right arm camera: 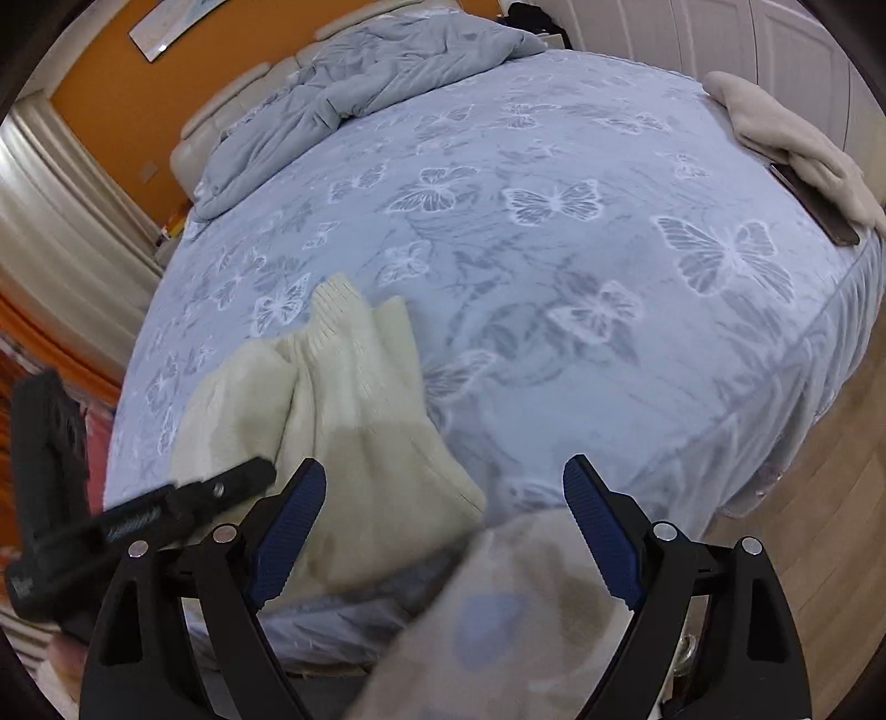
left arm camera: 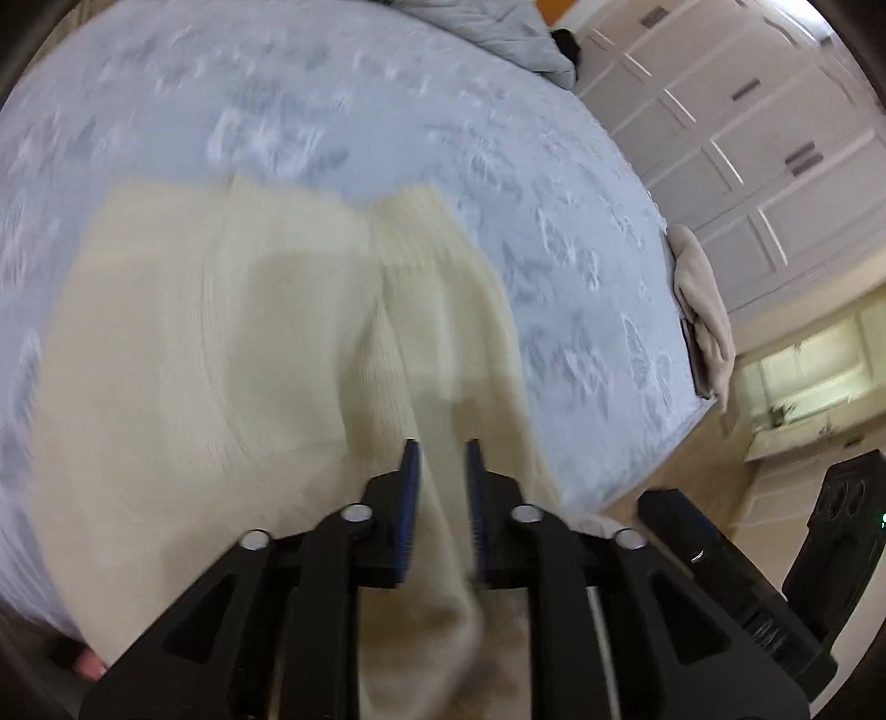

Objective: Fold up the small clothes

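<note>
Cream sweater [right arm camera: 354,410] on butterfly bedspread [right arm camera: 554,249]

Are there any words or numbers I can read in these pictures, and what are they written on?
None can be read.
Wall picture: too small and blurred to read anything.
Left gripper: a pale mark on its body, too blurred to read.
Cream sweater: no label shows.
Blue bedspread: only butterfly patterns, no writing.

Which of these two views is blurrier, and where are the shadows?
Left wrist: motion-smeared, sweater and bedspread soft, a shadow on the knit. Right wrist: sharper, butterflies crisp, only the near cloth blurred; shadow on the sweater's near end.
</note>
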The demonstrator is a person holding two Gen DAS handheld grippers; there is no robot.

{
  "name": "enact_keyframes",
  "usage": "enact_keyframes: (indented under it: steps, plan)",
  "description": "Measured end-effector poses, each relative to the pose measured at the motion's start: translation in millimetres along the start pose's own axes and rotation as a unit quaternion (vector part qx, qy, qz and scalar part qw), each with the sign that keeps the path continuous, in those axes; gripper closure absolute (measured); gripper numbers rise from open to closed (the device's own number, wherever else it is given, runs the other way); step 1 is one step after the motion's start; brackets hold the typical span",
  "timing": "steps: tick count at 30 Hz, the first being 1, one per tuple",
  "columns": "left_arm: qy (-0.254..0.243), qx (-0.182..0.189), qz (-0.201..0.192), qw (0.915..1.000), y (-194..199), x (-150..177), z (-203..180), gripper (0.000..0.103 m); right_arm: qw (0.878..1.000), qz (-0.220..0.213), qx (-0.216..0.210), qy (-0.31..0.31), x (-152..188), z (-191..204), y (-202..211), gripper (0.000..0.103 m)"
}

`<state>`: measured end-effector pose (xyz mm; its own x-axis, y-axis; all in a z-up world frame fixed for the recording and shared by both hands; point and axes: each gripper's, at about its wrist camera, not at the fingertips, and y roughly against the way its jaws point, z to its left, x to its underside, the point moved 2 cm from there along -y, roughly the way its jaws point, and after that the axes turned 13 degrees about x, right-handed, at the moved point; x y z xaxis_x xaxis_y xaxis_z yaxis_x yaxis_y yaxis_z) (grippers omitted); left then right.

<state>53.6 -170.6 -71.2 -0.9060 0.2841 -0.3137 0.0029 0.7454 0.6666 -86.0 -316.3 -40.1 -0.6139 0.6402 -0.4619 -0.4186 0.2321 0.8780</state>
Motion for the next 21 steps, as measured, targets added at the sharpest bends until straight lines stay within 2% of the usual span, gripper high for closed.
enact_keyframes:
  steps: [1, 2, 3, 5, 8, 10, 12, 14, 16, 18, 19, 20, 21]
  plan:
    - [-0.006, 0.006, -0.006, 0.9999, 6.7, 7.2, -4.1, 0.06, 1.0, 0.003, -0.011, 0.004, 0.2, 1.1, 0.6, 0.017]
    - [-0.027, 0.008, -0.021, 0.9994, 20.7, 15.9, -11.1, 0.039, 1.0, 0.007, -0.026, 0.009, -0.8, 4.4, -0.6, 0.017]
    - [-0.052, 0.002, -0.038, 0.9979, 35.8, 24.5, -18.4, 0.024, 0.998, 0.019, -0.053, 0.015, -1.0, 13.6, -1.9, 0.017]
    - [-0.096, -0.019, -0.068, 0.9928, 67.5, 37.0, -22.2, 0.013, 0.995, 0.037, -0.088, 0.02, -5.7, 26.7, -5.3, 0.017]
    - [-0.111, -0.076, -0.088, 0.987, 101.6, 49.9, -5.0, 0.013, 0.988, 0.075, -0.133, 0.027, -8.8, 59.9, -22.0, 0.017]
    - [-0.09, -0.107, -0.092, 0.986, 116.2, 61.2, 17.9, 0.013, 0.984, 0.108, -0.132, 0.052, -4.6, 86.5, -35.3, 0.017]
    - [-0.046, -0.134, -0.093, 0.9856, 128.2, 76.1, 45.9, 0.013, 0.981, 0.137, -0.109, 0.084, 2.9, 110.7, -50.9, 0.017]
    - [-0.006, -0.138, -0.095, 0.9858, 134.2, 84.7, 65.0, 0.013, 0.976, 0.168, -0.102, 0.098, 12.1, 128.3, -63.7, 0.017]
    - [0.027, -0.135, -0.105, 0.9849, 147.8, 91.1, 81.0, 0.013, 0.969, 0.198, -0.124, 0.076, 19.9, 139.5, -71.5, 0.017]
    - [0.034, -0.13, -0.117, 0.9839, 156.2, 94.0, 85.4, 0.013, 0.964, 0.215, -0.145, 0.064, 24.2, 155.3, -72.8, 0.016]
    - [0.031, -0.126, -0.124, 0.9837, 159.9, 93.5, 85.0, 0.013, 0.964, 0.21, -0.144, 0.07, 24.5, 164.2, -72.1, 0.018]
    - [0.028, -0.126, -0.127, 0.9836, 162.0, 92.5, 84.3, 0.013, 0.966, 0.201, -0.14, 0.084, 24.4, 173.9, -70.5, 0.026]
    - [0.022, -0.125, -0.127, 0.9838, 162.8, 93.0, 82.6, 0.013, 0.968, 0.185, -0.123, 0.115, 23.0, 189.7, -69.2, 0.041]
